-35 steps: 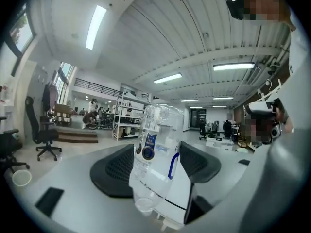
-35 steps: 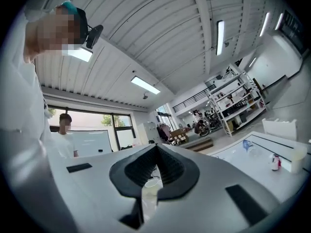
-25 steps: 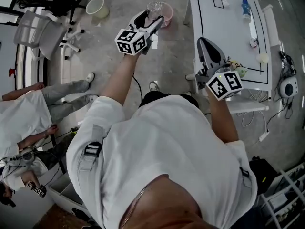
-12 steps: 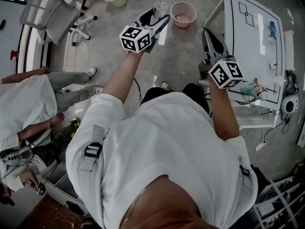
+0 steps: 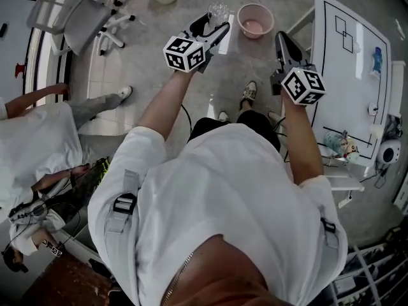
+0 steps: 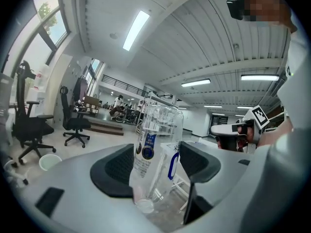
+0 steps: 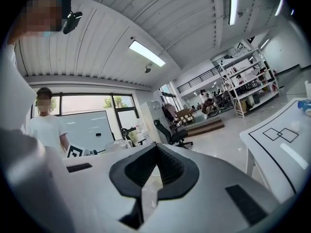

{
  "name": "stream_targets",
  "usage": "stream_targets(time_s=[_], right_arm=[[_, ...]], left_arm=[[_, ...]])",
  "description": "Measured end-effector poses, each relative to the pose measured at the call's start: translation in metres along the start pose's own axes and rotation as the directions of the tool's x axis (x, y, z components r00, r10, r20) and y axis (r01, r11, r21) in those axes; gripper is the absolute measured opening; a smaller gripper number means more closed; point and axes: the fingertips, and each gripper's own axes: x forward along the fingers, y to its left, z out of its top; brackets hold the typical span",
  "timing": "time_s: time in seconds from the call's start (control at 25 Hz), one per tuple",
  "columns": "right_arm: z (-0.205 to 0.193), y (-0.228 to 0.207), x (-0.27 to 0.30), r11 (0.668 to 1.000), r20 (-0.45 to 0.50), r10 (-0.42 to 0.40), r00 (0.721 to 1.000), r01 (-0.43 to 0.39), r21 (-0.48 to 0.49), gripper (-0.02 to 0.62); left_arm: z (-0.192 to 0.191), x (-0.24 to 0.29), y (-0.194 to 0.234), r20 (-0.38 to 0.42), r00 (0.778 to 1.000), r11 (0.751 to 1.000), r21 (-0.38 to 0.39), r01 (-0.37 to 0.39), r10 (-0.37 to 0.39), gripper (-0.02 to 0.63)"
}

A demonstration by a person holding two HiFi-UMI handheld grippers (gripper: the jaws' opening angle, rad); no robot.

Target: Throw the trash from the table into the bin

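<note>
Carrying step: left gripper (image 5: 211, 28) pinches a clear bottle (image 6: 155, 147); right gripper (image 5: 282, 41) is pressed together, empty. Next move, likely: release over the pink bin (image 5: 256, 19).

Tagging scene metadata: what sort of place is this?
Probably an open-plan lab or workshop office. Black swivel office chairs stand on a bare grey concrete floor, tall metal shelving racks line the far side, and there is a white table marked with black outlined squares.
</note>
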Motion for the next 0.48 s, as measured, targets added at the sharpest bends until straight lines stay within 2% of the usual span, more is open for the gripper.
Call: stream_targets(time_s=[0.24,0.48], right_arm=[[-0.015,-0.090,0.057,0.999,-0.041,-0.029,0.999,0.030,0.036,-0.003],[-0.037,-0.170,0.106,0.996,-0.097,-0.062,0.993,0.069,0.063,-0.003]], left_arm=[[-0.019,0.089,0.029,-0.075,0.997,1.000,-0.015,-0.009,0.008,0.308],[-0.051,0.172,0.061,-0.181,0.983,1.000,-0.019,-0.007,0.004,0.308]])
